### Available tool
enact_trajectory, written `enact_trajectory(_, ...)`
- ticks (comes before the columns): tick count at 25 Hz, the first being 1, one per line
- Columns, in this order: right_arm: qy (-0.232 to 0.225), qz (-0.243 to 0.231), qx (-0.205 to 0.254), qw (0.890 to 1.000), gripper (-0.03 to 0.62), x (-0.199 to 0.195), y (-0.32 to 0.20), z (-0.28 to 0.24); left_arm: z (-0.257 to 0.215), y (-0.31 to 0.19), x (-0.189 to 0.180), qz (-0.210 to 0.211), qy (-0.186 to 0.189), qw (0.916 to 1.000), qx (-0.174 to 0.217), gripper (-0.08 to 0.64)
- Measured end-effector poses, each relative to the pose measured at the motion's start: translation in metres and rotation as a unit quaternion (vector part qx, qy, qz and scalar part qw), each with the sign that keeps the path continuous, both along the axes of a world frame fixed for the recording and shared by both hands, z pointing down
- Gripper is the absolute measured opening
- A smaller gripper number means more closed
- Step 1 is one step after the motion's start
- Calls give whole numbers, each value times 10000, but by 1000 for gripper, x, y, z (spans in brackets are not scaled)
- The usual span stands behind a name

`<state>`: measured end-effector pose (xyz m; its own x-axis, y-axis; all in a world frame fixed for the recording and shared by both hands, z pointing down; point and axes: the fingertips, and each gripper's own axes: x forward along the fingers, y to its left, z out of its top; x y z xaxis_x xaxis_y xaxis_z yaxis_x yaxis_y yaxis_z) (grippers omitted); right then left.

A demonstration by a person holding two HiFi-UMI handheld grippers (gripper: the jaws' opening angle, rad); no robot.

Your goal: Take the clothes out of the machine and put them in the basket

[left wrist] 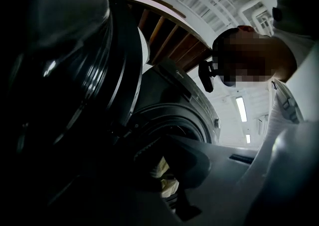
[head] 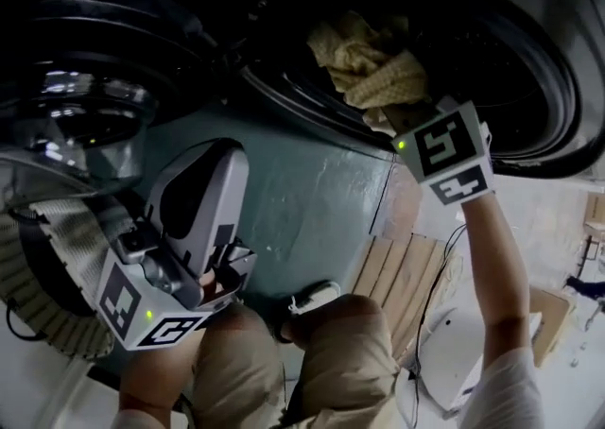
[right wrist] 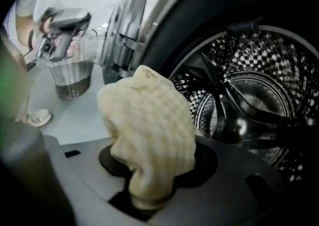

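Left tongs (head: 198,181), nearest in the head view, stand spread and empty; far right, right tongs (head: 392,115) pinch a yellow cloth (head: 369,63) at the drum (head: 529,77) mouth. Left gripper view: jaws apart. Right gripper view: cloth clamped, drum behind apparently bare, basket (right wrist: 72,73) far left; only the drop into it seems left.

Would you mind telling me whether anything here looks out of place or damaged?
Nothing stands out: the right gripper holds the yellow waffle cloth at the washing machine's open drum, and the wicker basket stands upright.
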<state>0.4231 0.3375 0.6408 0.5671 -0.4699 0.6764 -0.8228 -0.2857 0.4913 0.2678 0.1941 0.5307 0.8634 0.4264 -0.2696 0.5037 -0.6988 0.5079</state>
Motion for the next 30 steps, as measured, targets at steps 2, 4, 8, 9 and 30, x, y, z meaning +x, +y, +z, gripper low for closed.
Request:
enact_trajectory(2, -130, -7, -78, 9999, 207, -15, 0, -9, -21, -4, -3, -56, -68, 10000, 10, 12)
enact_trajectory(4, -303, -33, -89, 9995, 207, -30, -3, -22, -44, -7, -9, -122, -116, 9999, 16, 12)
enact_trajectory(8, -537, -163, -284, 9980, 207, -66, -7, -58, -86, -17, -29, -311, -279, 9991, -13, 12)
enact_trajectory(9, -593, -195, -320, 9975, 207, -75, -9, -65, -95, -23, -35, -390, -336, 9987, -33, 12)
enact_trajectory(30, -1650, -1836, -15, 9690, 209, -245, -117, -257, -351, -115, -190, -2926, -915, 9517, 176, 12)
